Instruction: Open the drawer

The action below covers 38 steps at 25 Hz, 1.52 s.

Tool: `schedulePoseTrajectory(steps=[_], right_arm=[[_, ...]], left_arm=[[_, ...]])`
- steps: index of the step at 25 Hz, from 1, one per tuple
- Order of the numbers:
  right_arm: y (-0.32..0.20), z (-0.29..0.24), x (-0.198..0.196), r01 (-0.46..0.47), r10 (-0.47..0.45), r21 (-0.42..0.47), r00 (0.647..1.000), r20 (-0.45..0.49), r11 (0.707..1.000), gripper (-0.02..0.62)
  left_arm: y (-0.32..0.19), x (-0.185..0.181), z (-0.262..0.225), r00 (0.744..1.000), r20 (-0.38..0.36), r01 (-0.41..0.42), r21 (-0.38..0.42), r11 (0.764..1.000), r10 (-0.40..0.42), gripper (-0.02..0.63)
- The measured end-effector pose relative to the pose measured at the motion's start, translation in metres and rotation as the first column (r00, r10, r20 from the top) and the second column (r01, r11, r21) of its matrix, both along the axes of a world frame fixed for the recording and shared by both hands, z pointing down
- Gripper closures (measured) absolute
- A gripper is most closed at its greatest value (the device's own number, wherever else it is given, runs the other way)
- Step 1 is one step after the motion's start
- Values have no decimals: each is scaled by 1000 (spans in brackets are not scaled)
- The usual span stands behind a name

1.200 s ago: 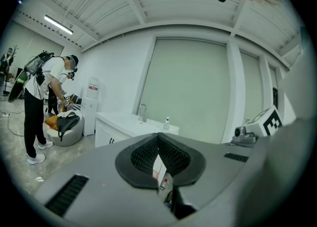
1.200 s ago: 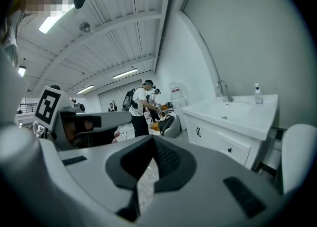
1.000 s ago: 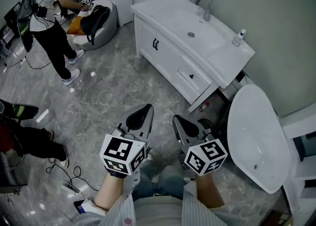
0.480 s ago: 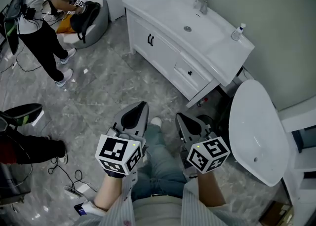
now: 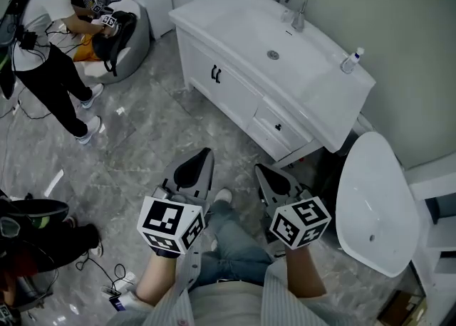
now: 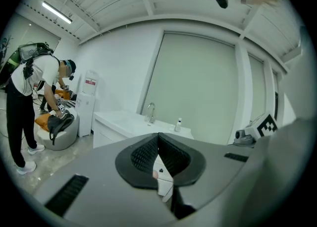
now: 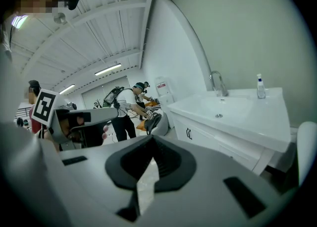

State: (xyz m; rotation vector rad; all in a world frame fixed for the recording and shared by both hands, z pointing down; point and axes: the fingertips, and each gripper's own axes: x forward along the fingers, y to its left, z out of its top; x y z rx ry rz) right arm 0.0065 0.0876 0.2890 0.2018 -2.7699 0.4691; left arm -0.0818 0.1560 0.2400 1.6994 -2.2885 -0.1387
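Grey marble floor [image 5: 142, 148], white vanity [image 5: 214, 20]

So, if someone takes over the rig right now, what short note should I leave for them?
Left gripper: shut, empty.
Right gripper: shut, empty.
Both hang over the floor, apart from the white vanity.
The drawer, with a small dark knob, sits in the vanity front, right of the cabinet doors in the head view; it is closed.
Done: nothing yet.
Left: reach the knob, grip it, pull the drawer out.
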Motion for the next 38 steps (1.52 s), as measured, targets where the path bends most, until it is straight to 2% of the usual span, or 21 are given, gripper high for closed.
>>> schedulePoseTrajectory(steps=[5,13,18,25,32,38], right_arm=[[-37,-4,-42,-19,19,-2,1000,-10,1000,588],[-99,-10,-78,-64,64,0,998,-18,998,586],[-127,-15,-90,-103,103,0,995,-1,995,586],[-163,-20,-78,-186,186,-8,982,22,982,586],[-193,-18,-54,-303,303,-28,953,24,953,587],[-209,-12,-39,-412,412,-42,911,8,910,587]], left_arm=[[-46,-42,-7,999,0,-35,-1,999,35,589],[-112,-80,-23,996,21,-90,8,996,89,589],[-141,-92,-28,992,39,-124,13,992,123,589],[-183,-84,-29,979,49,-197,11,980,196,589],[-225,-57,-25,943,47,-329,-9,944,329,589],[-255,-35,-15,886,26,-461,-33,887,462,589]])
